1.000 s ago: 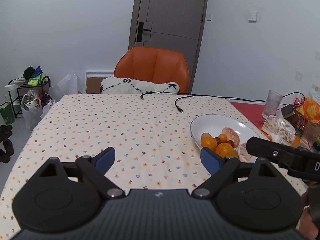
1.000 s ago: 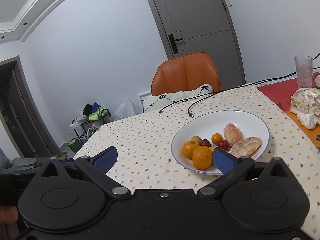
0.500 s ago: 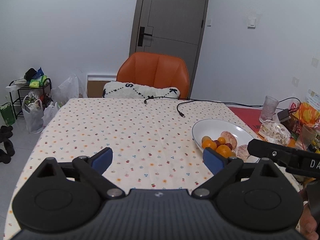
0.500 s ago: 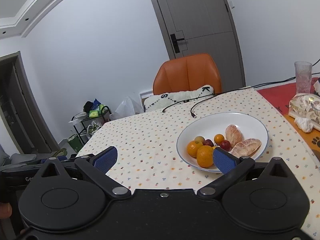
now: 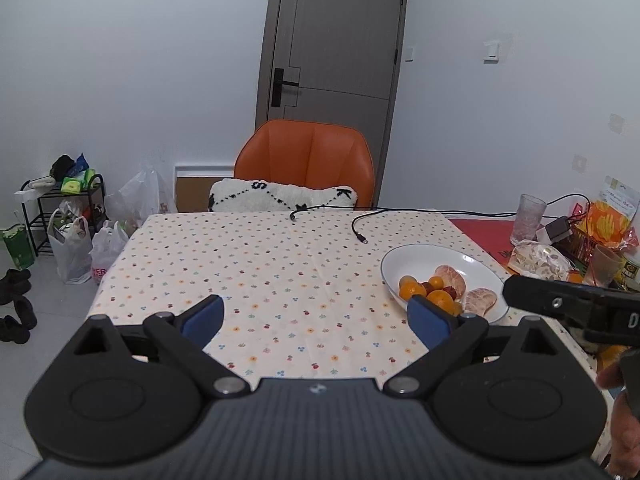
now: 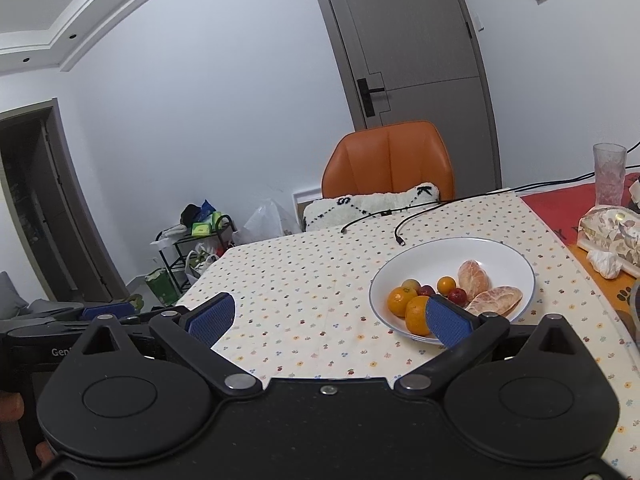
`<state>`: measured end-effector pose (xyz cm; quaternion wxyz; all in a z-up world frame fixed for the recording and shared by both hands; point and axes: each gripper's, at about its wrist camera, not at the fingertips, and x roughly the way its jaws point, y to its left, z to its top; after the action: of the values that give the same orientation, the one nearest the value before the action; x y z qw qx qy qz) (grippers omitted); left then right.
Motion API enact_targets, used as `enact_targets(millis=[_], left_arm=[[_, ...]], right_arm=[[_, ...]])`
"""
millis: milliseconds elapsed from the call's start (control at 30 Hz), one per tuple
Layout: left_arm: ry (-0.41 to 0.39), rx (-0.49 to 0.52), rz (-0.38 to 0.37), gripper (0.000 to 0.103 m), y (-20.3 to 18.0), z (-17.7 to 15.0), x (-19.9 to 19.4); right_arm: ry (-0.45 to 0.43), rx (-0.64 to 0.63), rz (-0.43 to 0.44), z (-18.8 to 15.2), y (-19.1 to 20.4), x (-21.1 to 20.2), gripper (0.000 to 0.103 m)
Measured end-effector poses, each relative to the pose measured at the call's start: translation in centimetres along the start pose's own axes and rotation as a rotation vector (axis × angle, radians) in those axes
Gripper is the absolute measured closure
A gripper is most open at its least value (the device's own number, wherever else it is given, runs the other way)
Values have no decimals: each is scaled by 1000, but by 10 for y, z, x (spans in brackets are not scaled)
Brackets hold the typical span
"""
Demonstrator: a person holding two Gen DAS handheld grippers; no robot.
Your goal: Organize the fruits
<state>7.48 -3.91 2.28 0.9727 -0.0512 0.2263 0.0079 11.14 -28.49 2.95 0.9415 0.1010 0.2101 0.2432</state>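
White walls and a grey door (image 5: 332, 40) are standing behind the dotted tablecloth (image 5: 280, 272), with an orange chair (image 5: 306, 160) tucked in at the far side. Seen from the left gripper (image 5: 316, 318), the view is sitting higher and further back than a second ago: more of the cloth is showing and the white bowl (image 5: 424, 254) is looking smaller. Its jaws are spread wide, holding nothing. All the fruit is lying in that bowl, off to the right: oranges (image 5: 412, 290), small dark red fruits, two peeled citrus pieces (image 5: 480, 300). Nothing is lying loose on the cloth, so I judge the sorting done and both hands backing off. A glass (image 5: 530, 218) and snack bags are crowding the red mat beyond.

From the right gripper (image 6: 328, 318), also gaping and empty, the bowl (image 6: 460, 250) is likewise receding, sitting just ahead of the right fingertip. Inside, two oranges (image 6: 400, 300) are sitting at the near-left, a smaller one and two red fruits (image 6: 458, 295) in the middle, peeled pieces (image 6: 496, 300) on the right. A loose cable end (image 6: 400, 240) is lying just behind the rim.
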Motion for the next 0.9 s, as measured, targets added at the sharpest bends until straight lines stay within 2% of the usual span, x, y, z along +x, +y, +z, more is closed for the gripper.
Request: enact_targets(millis=[900], left_arm=[[57,-14,22,6,31,-10,-25]], right_arm=[[40,-35,38,0,8,-20,0]])
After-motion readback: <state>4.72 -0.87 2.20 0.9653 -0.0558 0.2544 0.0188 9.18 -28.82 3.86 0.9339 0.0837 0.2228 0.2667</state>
